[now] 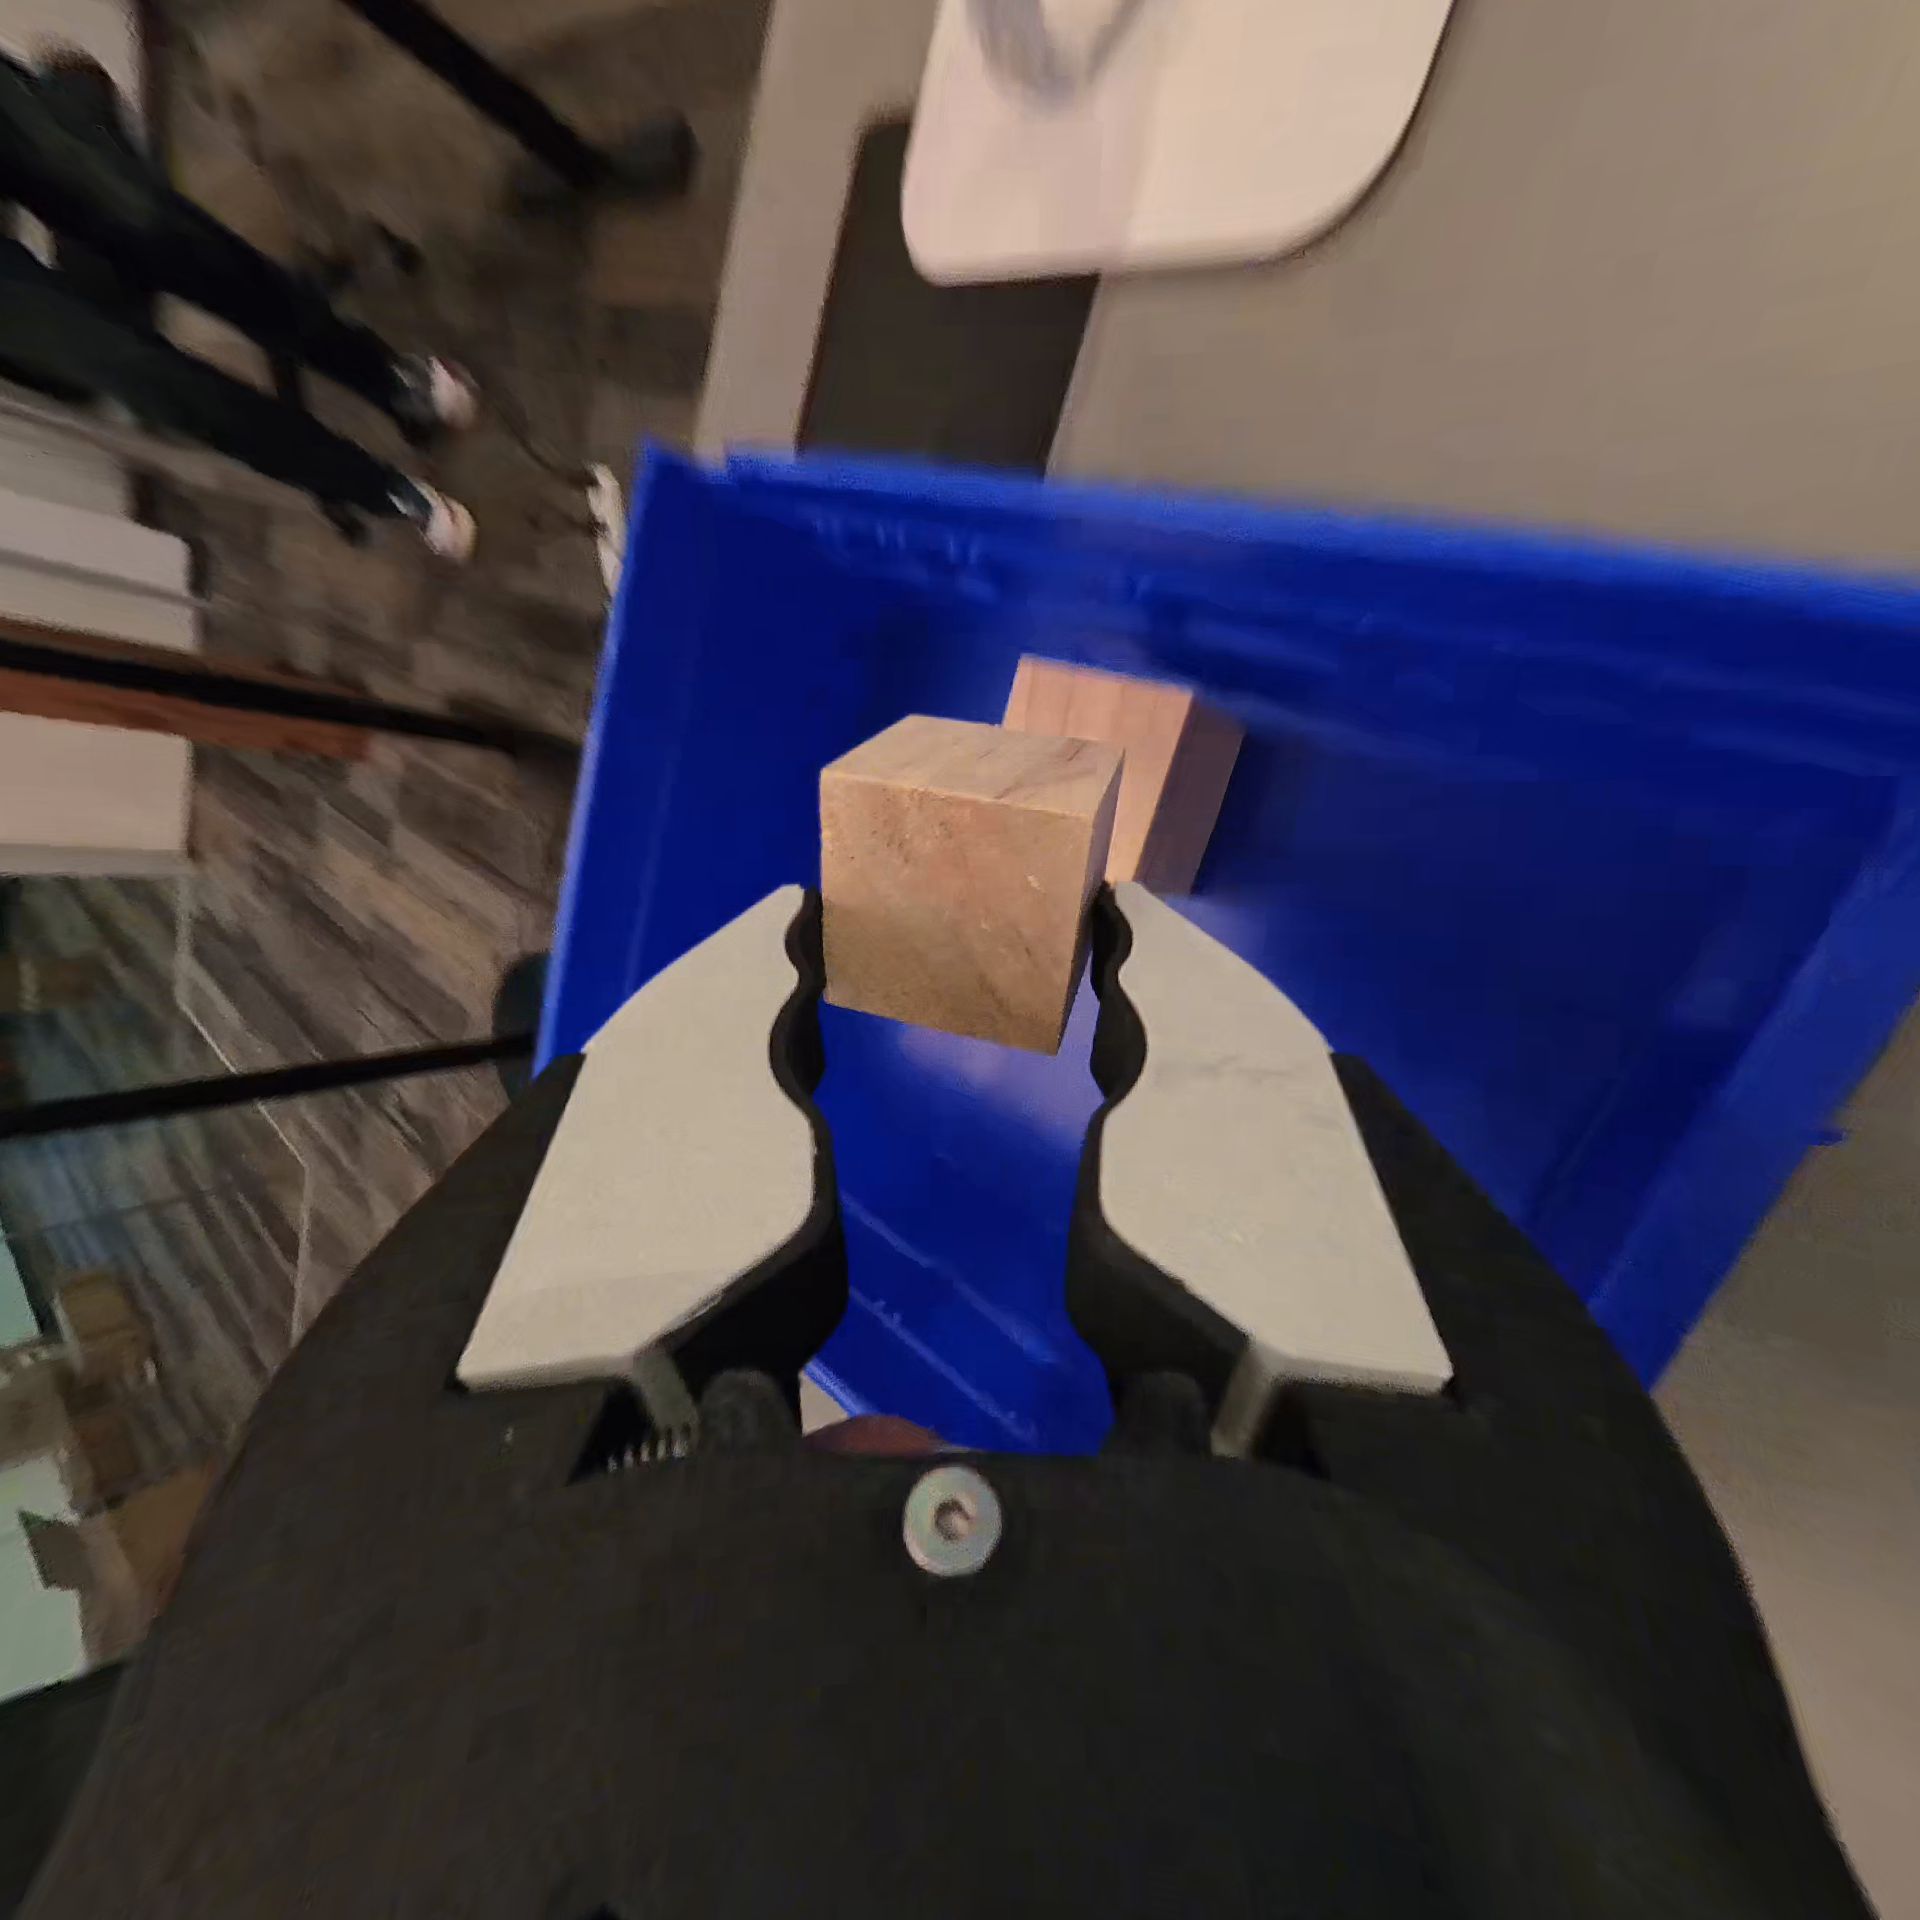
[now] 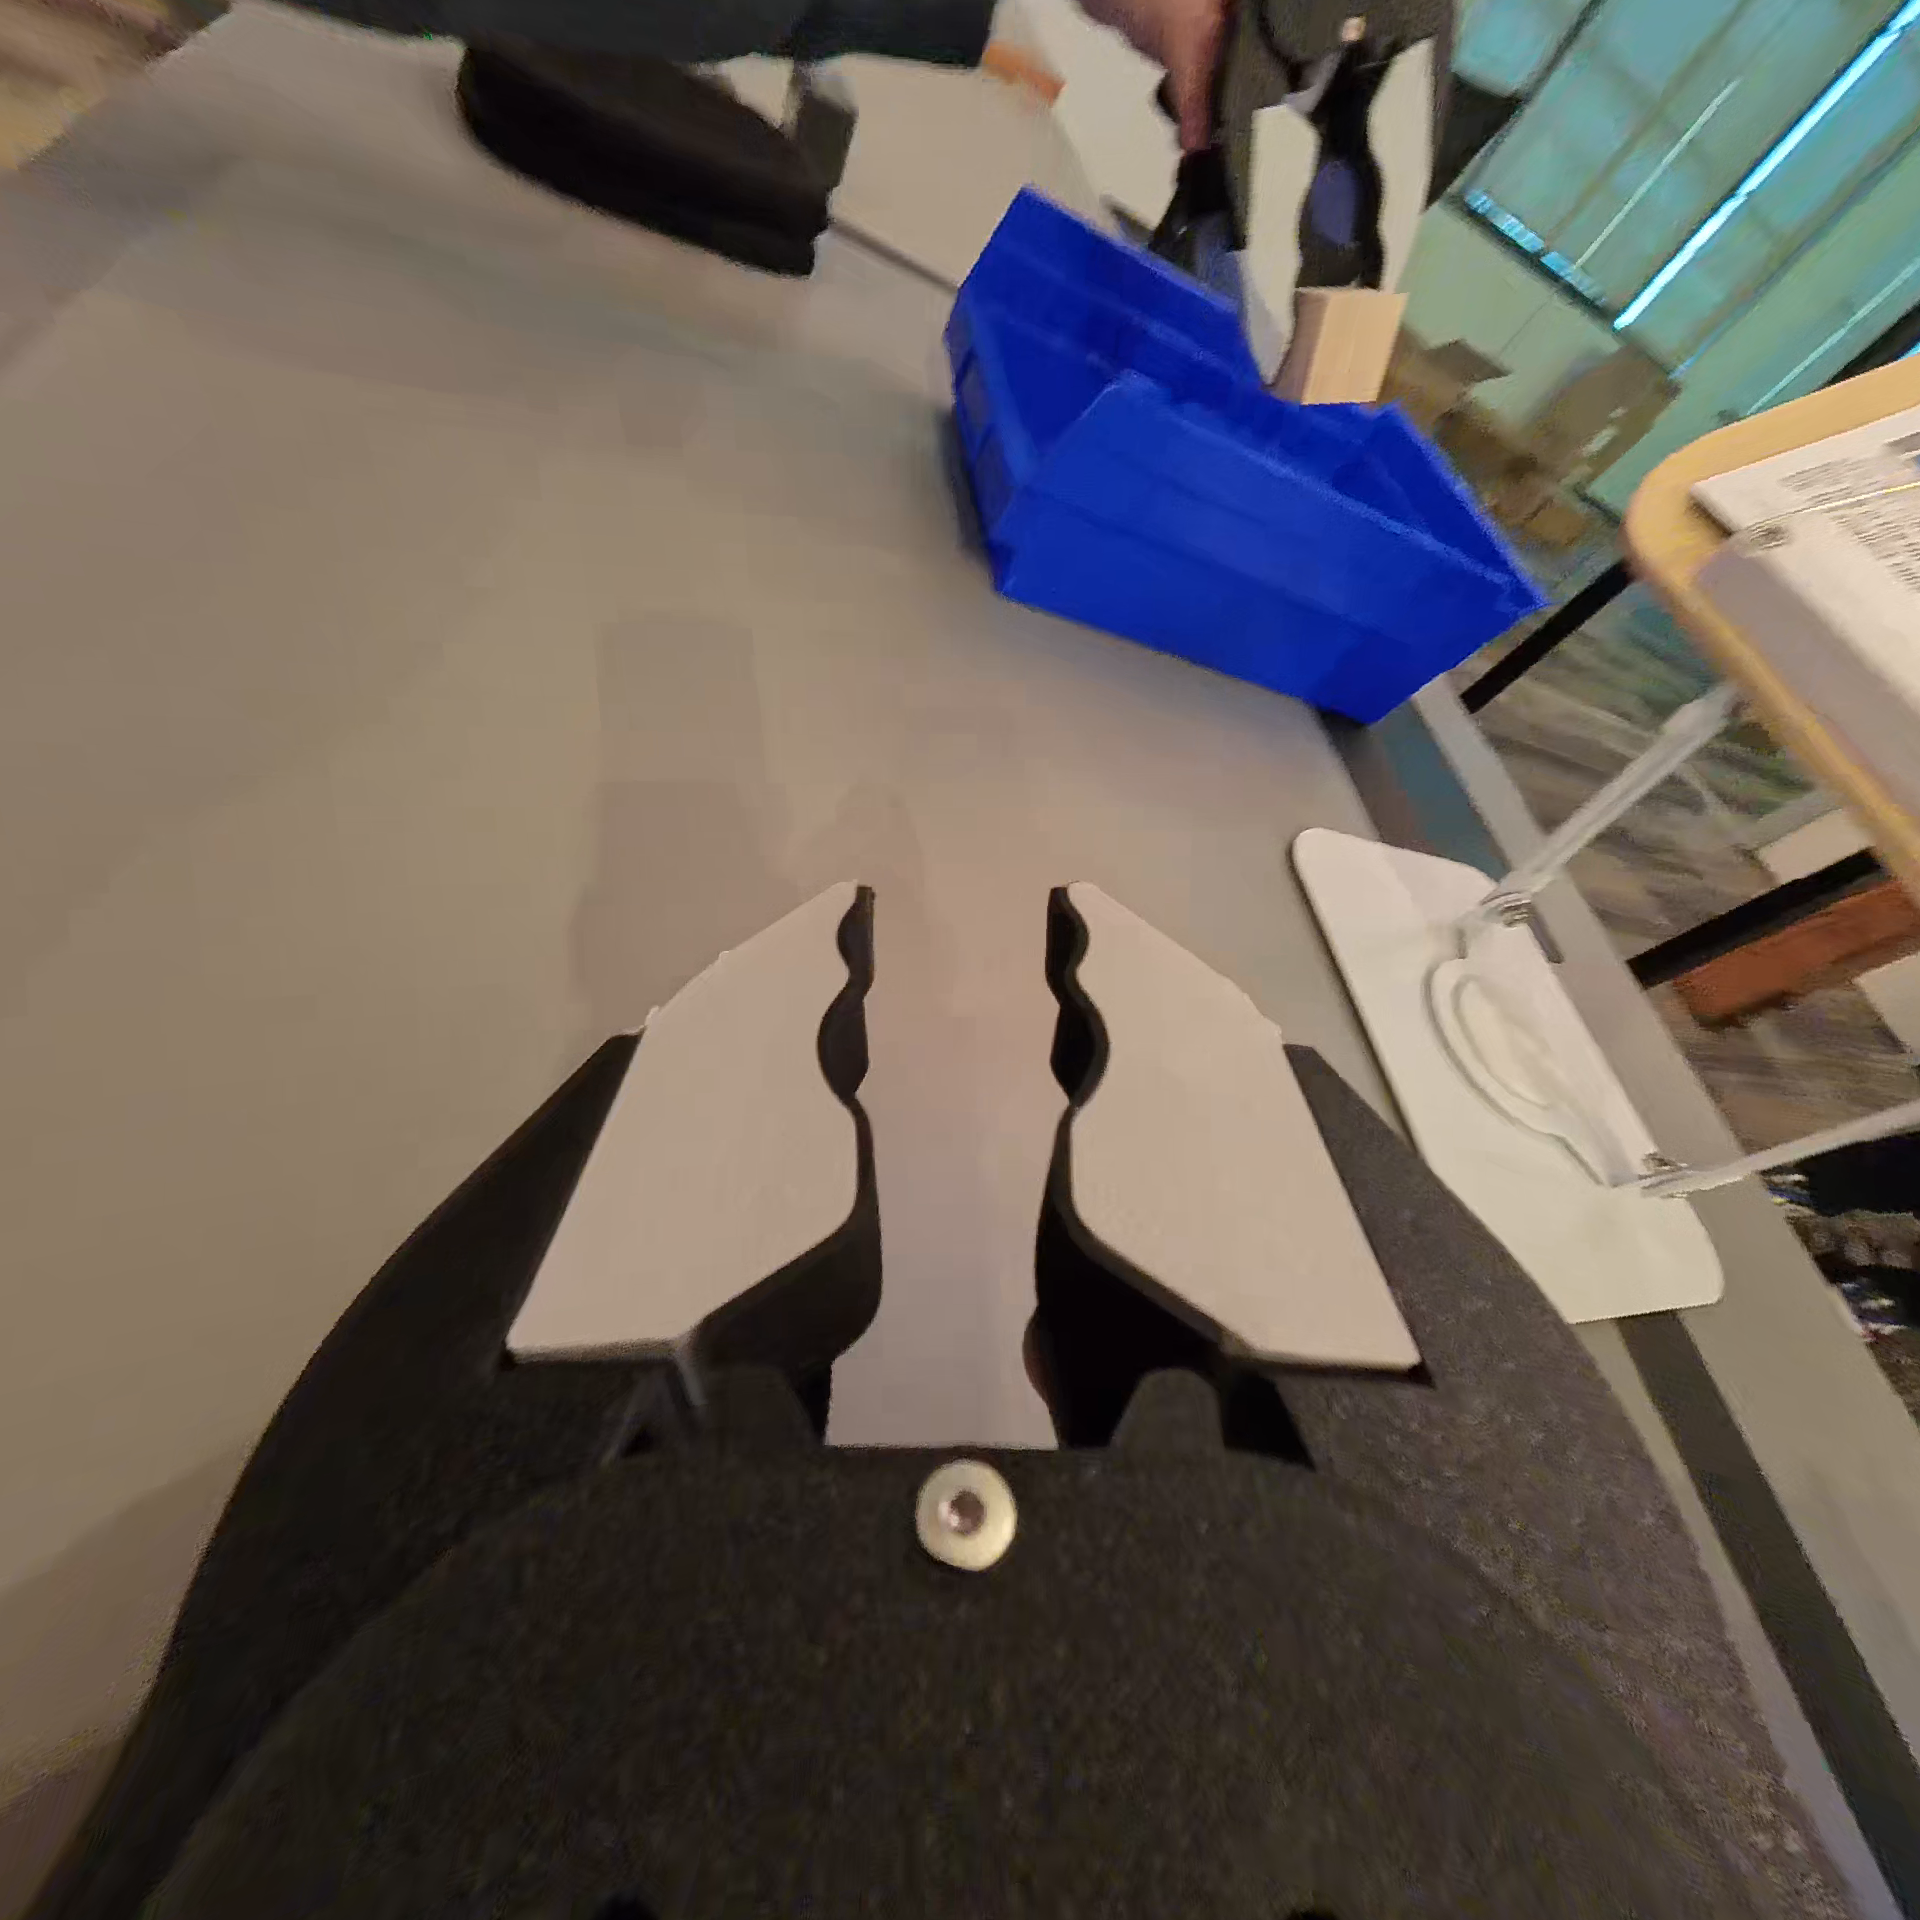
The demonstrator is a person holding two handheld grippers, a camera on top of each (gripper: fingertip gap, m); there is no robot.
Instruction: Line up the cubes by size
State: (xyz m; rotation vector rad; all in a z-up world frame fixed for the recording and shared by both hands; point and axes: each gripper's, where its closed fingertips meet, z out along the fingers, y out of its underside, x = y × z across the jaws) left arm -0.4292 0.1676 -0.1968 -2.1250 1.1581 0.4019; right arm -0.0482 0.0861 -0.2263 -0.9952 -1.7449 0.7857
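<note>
My left gripper (image 1: pixel 954 906) is shut on a pale wooden cube (image 1: pixel 956 883), with both pads against its sides, and holds it in the air over a blue bin (image 1: pixel 1455 883). A second wooden cube (image 1: pixel 1153 769) lies inside the bin behind it. In the right wrist view the left gripper (image 2: pixel 1320 197) hangs over the bin (image 2: pixel 1195 499) with the cube (image 2: pixel 1345 343) below its fingers. My right gripper (image 2: pixel 961 896) is open and empty, low over the grey table (image 2: pixel 416 623), well short of the bin.
A white base plate (image 2: pixel 1475 1060) with a clear stand sits at the table's right edge; it also shows in the left wrist view (image 1: pixel 1143 125). A black object (image 2: pixel 644 145) lies at the table's far side. A wooden board with papers (image 2: pixel 1787 582) stands to the right, off the table. My hands' fingertips stand some 40 centimetres from each other.
</note>
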